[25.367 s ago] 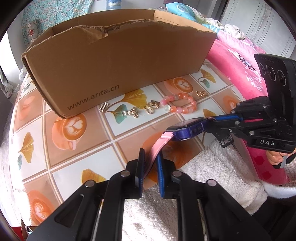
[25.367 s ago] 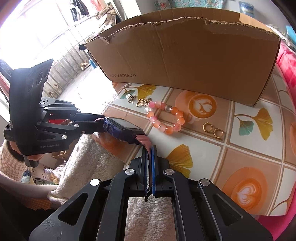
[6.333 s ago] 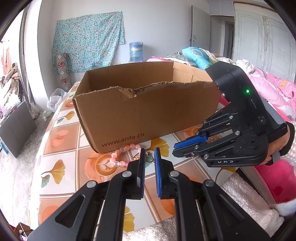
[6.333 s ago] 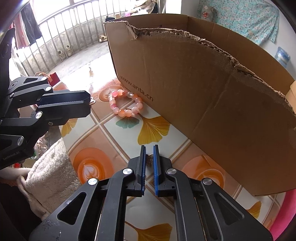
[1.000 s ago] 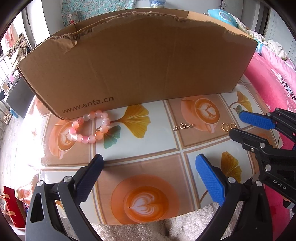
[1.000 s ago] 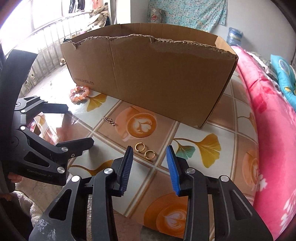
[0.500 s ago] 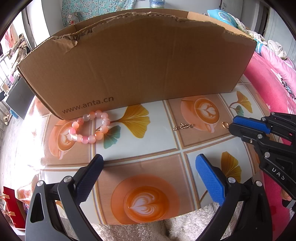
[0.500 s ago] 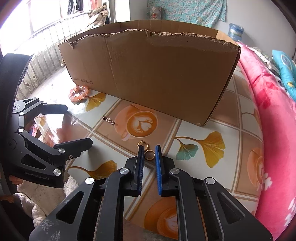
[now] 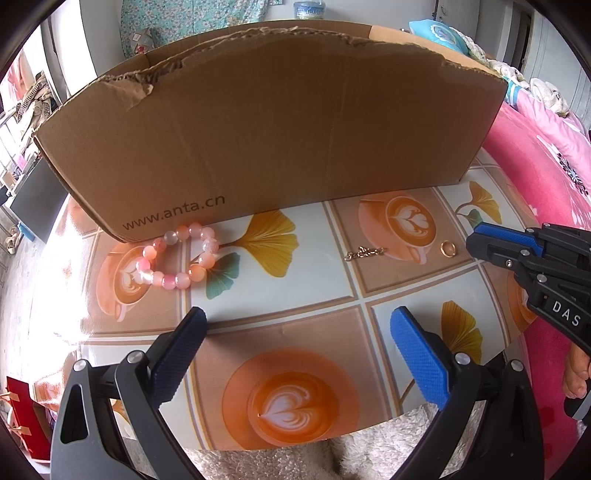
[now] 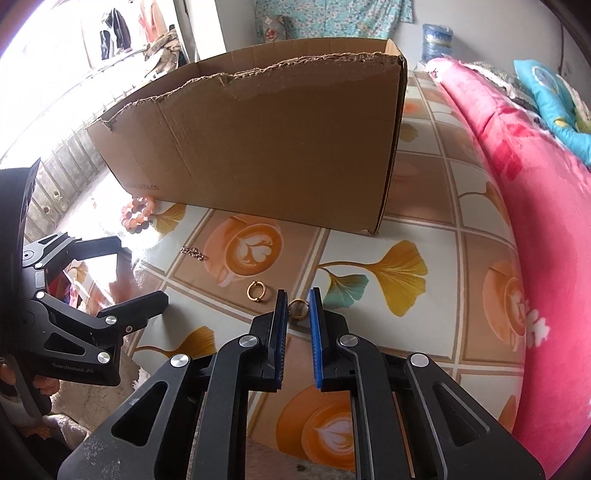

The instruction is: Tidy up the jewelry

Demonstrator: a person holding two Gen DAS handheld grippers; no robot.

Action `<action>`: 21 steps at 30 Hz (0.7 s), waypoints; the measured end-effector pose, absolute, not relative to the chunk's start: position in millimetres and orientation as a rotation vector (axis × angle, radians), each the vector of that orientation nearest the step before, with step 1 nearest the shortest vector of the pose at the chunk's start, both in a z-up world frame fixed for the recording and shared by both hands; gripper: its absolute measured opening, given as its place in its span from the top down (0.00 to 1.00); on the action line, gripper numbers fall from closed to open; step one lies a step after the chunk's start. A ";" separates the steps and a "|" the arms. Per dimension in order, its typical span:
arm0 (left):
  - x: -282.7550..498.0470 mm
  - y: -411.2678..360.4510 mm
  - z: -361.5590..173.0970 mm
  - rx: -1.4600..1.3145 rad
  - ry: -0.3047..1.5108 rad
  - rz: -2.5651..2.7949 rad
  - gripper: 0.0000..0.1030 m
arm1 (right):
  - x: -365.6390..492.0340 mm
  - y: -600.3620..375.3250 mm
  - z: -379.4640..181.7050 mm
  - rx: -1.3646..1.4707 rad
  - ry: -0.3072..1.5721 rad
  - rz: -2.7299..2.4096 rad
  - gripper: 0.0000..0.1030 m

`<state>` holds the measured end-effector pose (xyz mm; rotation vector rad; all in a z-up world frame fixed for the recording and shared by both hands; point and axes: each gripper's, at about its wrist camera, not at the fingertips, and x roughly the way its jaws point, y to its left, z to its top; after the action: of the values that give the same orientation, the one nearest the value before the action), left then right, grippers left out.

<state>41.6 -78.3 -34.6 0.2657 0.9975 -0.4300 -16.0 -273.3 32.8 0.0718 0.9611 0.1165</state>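
Two rings: one [image 10: 297, 308] pinched between the right gripper [image 10: 298, 301] pads, one [image 10: 256, 291] just left.
Box [image 10: 280, 147]: ahead, likely destination.
Left gripper [image 9: 295, 334]: wide open, empty.

Matt corrugated cardboard box [image 9: 280, 122], torn edge rough; glossy printed tabletop [image 9: 295, 288]; shiny gold metal ring [image 10: 297, 308]; glassy beaded bracelet [image 9: 177, 258].

Tiled latte-art tablecloth [image 9: 295, 295], pink floral blanket [image 10: 535, 206], water jug [image 10: 437, 40], floral curtain [image 10: 332, 14]

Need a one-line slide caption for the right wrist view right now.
Right claw pinches one gold ring on the tiled table; second ring lies beside the cardboard box.
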 end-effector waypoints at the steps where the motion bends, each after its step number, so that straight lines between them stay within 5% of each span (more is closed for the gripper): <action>1: 41.4 -78.3 -34.6 0.265 0.998 -0.430 0.05 | -12.6 -274.5 30.6 0.075 0.962 0.116 0.90; 21: 41.2 -78.2 -34.6 0.265 0.996 -0.429 0.05 | -9.3 -279.1 26.5 0.081 0.965 0.119 0.90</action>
<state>41.2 -78.2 -34.6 0.2651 0.9964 -0.4291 -9.3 -279.1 26.5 0.0809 0.9649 0.1192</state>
